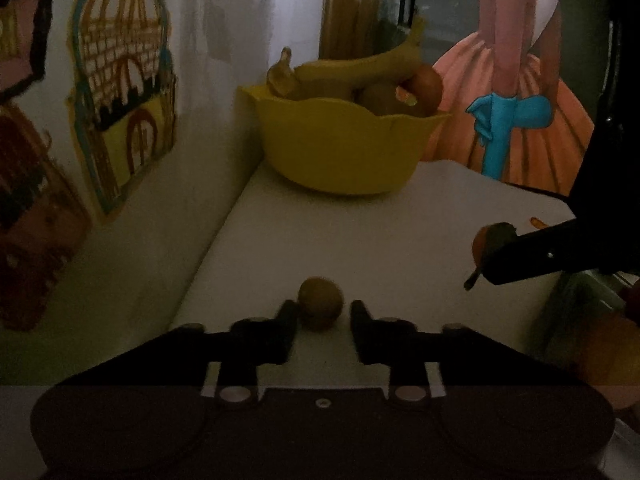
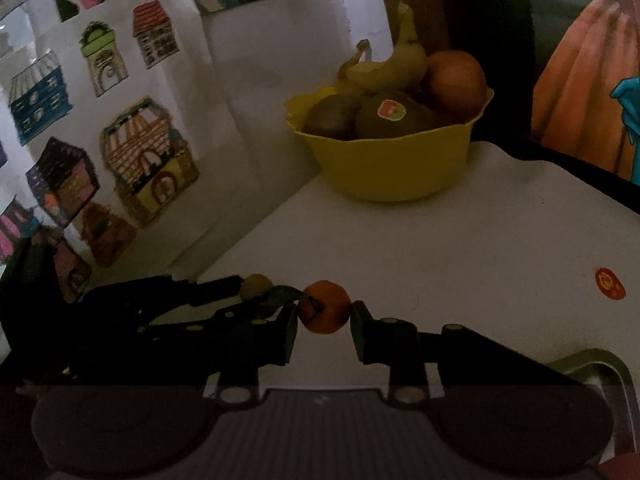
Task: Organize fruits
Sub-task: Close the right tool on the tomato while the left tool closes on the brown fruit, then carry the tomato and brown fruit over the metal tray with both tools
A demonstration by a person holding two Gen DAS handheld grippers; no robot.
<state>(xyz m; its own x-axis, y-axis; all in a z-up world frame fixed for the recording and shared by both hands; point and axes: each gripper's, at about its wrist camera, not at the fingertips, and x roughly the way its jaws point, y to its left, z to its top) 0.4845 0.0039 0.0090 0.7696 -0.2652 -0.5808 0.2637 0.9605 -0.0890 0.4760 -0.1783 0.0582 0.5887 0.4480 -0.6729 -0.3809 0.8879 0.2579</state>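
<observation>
Dim light over the white table (image 2: pixel 460 240). The left gripper (image 1: pixel 324 316) sits low with a kiwi (image 1: pixel 321 303) between its fingers, a sliver of gap on the right side, so the jaws are just loose of it. The right gripper (image 2: pixel 325 316) is clamped on a leafy tangerine (image 2: pixel 326 306). Behind them, the yellow bowl (image 2: pixel 394 162) holds bananas (image 2: pixel 394 64), kiwis and an orange (image 2: pixel 456 82).

White table (image 2: pixel 460 240): yellow bowl (image 2: pixel 392 164), kiwi (image 1: pixel 321 303).
</observation>
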